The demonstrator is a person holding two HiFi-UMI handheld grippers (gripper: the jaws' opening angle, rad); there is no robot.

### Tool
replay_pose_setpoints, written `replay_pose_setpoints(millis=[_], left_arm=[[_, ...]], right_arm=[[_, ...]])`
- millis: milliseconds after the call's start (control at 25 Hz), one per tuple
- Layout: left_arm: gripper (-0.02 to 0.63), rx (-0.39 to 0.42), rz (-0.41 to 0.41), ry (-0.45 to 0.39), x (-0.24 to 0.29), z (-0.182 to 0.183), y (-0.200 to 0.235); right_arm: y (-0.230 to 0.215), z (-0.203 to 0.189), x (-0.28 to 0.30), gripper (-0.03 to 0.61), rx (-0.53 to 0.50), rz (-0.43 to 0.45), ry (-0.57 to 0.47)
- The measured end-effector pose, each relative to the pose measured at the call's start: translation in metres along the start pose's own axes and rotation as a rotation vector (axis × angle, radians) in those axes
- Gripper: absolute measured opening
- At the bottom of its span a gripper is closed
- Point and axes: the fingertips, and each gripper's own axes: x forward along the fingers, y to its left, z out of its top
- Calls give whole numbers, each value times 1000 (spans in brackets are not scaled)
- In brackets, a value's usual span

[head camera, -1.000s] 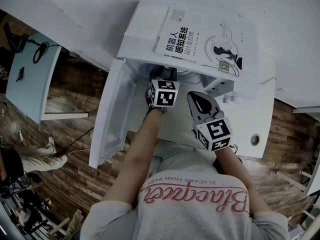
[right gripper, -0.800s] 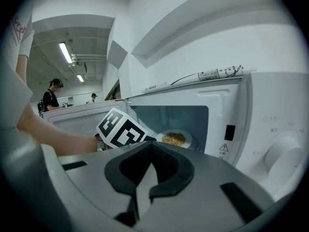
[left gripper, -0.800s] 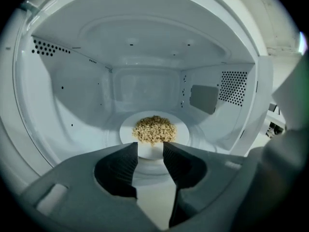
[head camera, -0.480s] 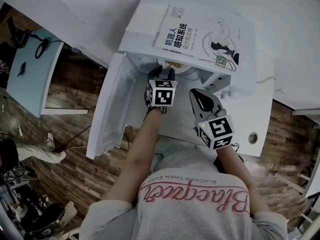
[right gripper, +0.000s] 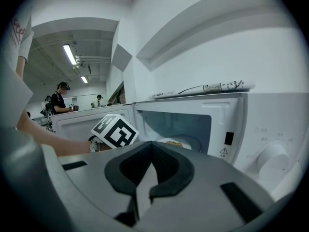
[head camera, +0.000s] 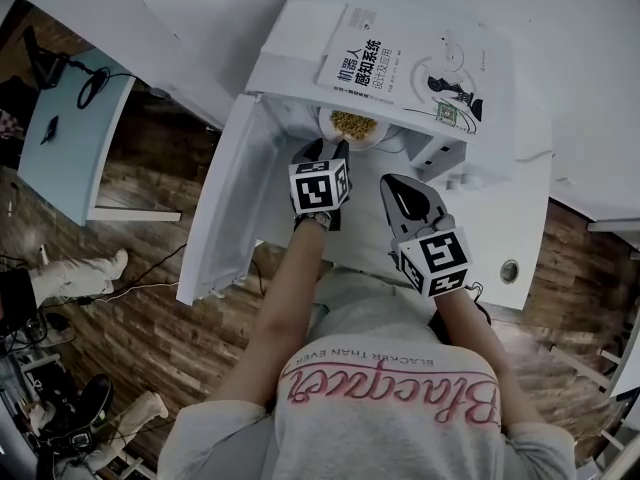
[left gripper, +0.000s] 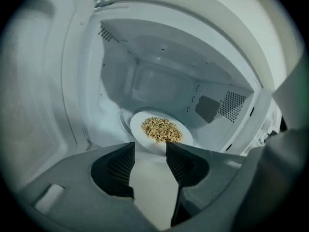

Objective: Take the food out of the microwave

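Open white microwave (left gripper: 159,81) holds a plate of food (left gripper: 137,128). The left gripper (left gripper: 150,145), empty, has just been opening its jaws wide; right gripper (right gripper: 150,145) closed, empty.

White desk (head camera: 525,233) with open microwave (head camera: 285,43) directly on it

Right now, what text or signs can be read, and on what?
"机器人感知系统 设计及应用": white book on the white microwave.
"Blacquer", upside down: grey T-shirt; smaller line unreadable.
Warning triangle: microwave front; other print too small.
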Motion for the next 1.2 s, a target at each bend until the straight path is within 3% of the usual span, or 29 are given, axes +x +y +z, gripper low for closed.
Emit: replay_pose_setpoints(millis=[120, 320, 440, 560, 880, 1000, 1200], left_arm=[[189, -168, -57, -2, 2, -4, 2], [187, -345, -143, -33, 4, -8, -3], [185, -488, -238, -39, 8, -13, -11], [95, -621, -311, -69, 10, -10, -17], [12, -1049, -427, -138, 10, -10, -14], [11, -1106, -446, -176, 7, -9, -13], [9, -1094, -462, -231, 1, -7, -12]], right_arm=[[1, -2, -2, 12, 2, -7, 1], [-4, -5, -7, 11, 15, -35, 6], [-7, -8, -11, 11, 17, -49, 9], [-9, -9, -13, 11, 18, -58, 12], [-13, -10, -16, 11, 10, -60, 19], [-13, -10, -15, 11, 3, -54, 22], [-13, -11, -13, 12, -5, -42, 28]])
